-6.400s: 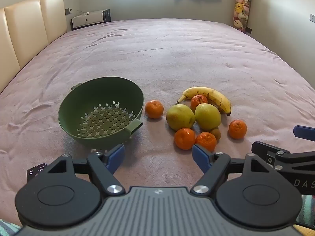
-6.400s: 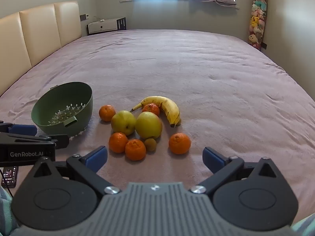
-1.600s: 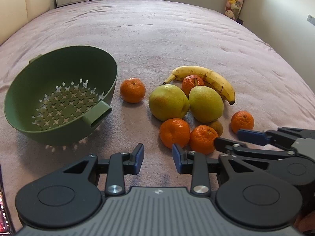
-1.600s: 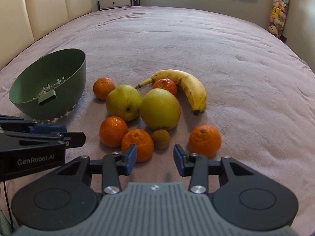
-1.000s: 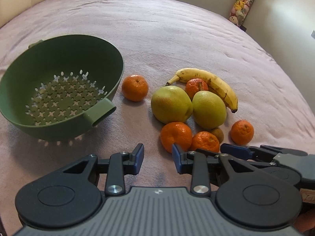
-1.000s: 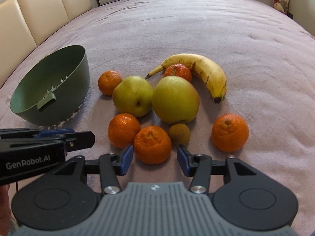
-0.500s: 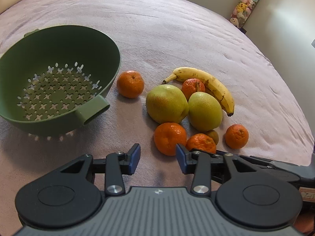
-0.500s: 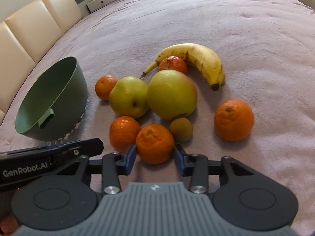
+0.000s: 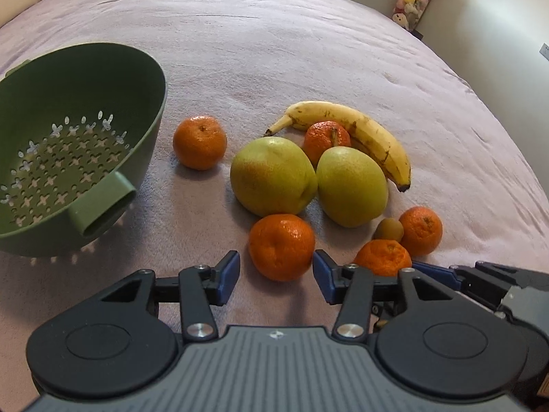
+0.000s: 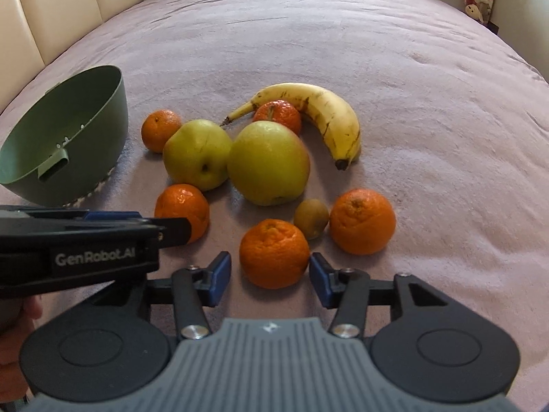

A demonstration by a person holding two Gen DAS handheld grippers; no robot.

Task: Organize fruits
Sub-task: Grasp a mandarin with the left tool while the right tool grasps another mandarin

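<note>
My left gripper [image 9: 276, 276] has its jaws opening, with a mandarin [image 9: 281, 247] sitting between the blue pads [image 9: 228, 276]; the pads stand clear of its skin. My right gripper [image 10: 269, 273] is likewise opening its jaws around a second mandarin [image 10: 273, 252], which rests on the bed [image 10: 429, 137] between the pads without being pinched. Half a second ago those right pads sat tight against that fruit; now a gap shows on both sides. My left jaws were much narrower a second ago, set short of the fruit and not around it.

At one o'clock from the right-hand mandarin lie a small kiwi [image 10: 311, 219] and, just beside it, a larger orange [image 10: 362, 221]. Farther on, two green apples [image 10: 236, 159] touch each other at the middle of the pile, with a banana [image 10: 319, 113] curving behind them at twelve o'clock and another mandarin tucked against it. A lone mandarin [image 9: 199, 142] lies apart at eleven o'clock.

The green colander [image 9: 144, 79] stands at ten o'clock, tilted toward me, and holds no fruit, as in every earlier view. All the fruit lies on the bed.
</note>
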